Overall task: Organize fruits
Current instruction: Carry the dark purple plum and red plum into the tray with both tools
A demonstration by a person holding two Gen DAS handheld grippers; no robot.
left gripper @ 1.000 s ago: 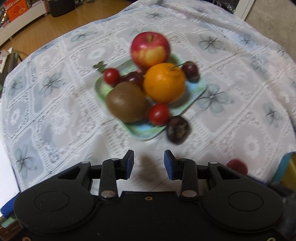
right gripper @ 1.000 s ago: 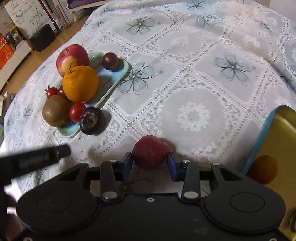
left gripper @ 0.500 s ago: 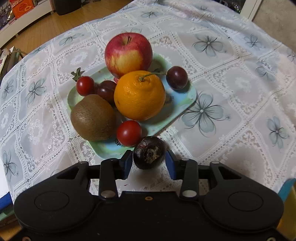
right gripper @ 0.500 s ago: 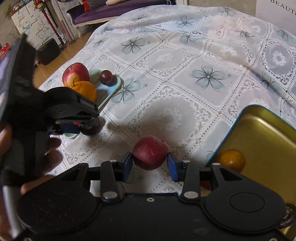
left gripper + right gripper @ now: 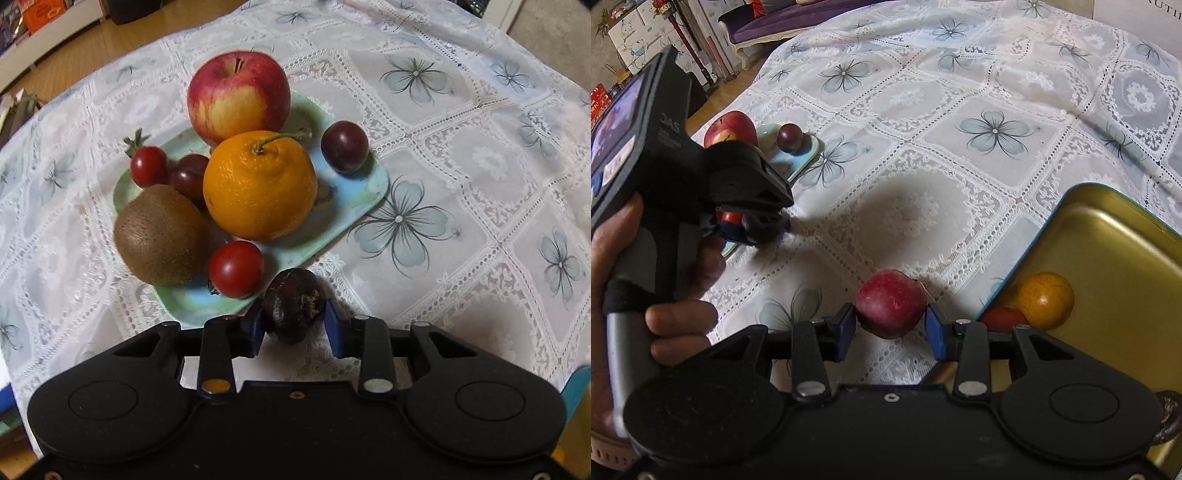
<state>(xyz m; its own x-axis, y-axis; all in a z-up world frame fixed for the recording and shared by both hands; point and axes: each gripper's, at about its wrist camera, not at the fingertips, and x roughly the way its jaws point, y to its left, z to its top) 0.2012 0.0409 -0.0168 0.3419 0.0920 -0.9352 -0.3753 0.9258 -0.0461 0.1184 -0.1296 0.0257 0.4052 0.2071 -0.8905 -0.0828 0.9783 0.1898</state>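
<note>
My left camera sits just behind my fingers (image 5: pixel 255 326) and looks forward and down, close over the green plate (image 5: pixel 364 190) of fruit on the lace-covered desk (image 5: pixel 461 155). My right camera rides the same way behind its own fingers (image 5: pixel 936 328), facing across the desk from nearer the gold tin (image 5: pixel 1108 243), with my left hand (image 5: pixel 679 280) at its left edge. Both views share the plate, the red apple (image 5: pixel 729 127) and the small plum (image 5: pixel 789 136) at its corner.
</note>
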